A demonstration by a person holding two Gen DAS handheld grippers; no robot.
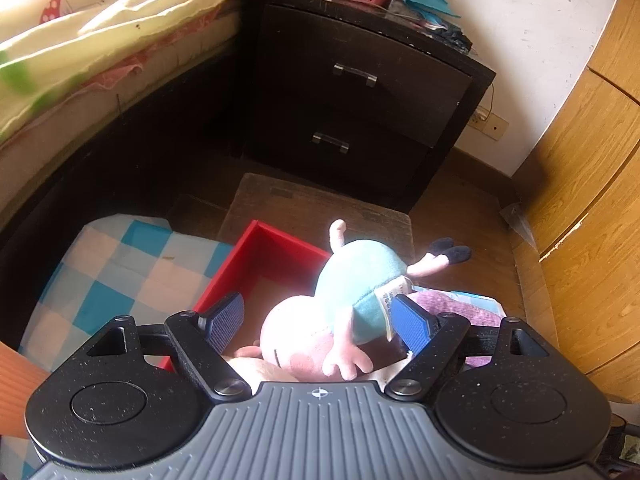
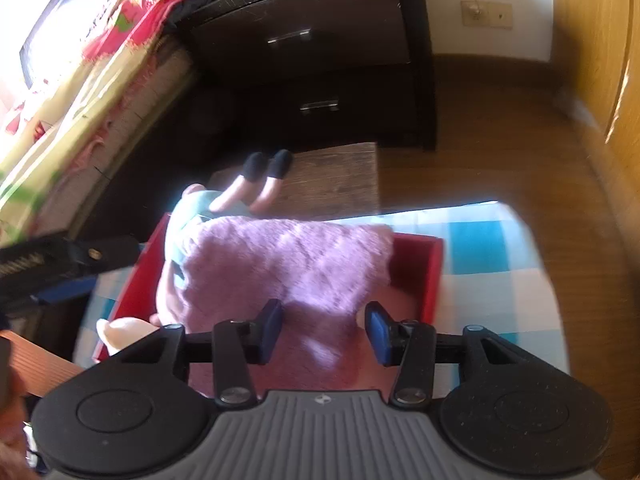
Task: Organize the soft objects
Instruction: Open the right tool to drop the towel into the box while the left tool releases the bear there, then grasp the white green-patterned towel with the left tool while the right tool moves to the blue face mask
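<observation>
Straight off, from the left wrist view: left gripper [image 1: 320, 320] spread wide, blue pads [image 1: 226, 318] well apart and pinching nothing. Between them, a pig plush toy [image 1: 340, 300] in a teal dress, head nearest the camera, black-shoed legs pointing out toward 2 o'clock. Lies partly over the red box [image 1: 276, 256], which runs off toward 11 o'clock. Just under the right-hand pad at 3 o'clock, a purple fuzzy cloth [image 1: 444, 302]. Blue-and-white checked cloth [image 1: 116, 268] at 9 o'clock beneath the box. Wooden stool [image 1: 320, 204] beyond at 12 o'clock; dark nightstand [image 1: 360, 92] further up, bed [image 1: 100, 40] at 10 o'clock, wooden wardrobe [image 1: 580, 200] at 3 o'clock.

Next, from the right wrist view, somewhat blurred: right gripper [image 2: 324, 330] also spread, blue pads either side of the purple fuzzy cloth [image 2: 288, 268]; cannot tell whether touching it, but not clamped. Cloth draped over the red box [image 2: 432, 276] and over the plush toy [image 2: 240, 196], whose legs and black shoes stick out toward 12 o'clock. Left gripper [image 2: 64, 276] visible at 9 o'clock. Checked cloth [image 2: 492, 256] at 3 o'clock, stool [image 2: 336, 180] at 12 o'clock, nightstand [image 2: 320, 60] above.
</observation>
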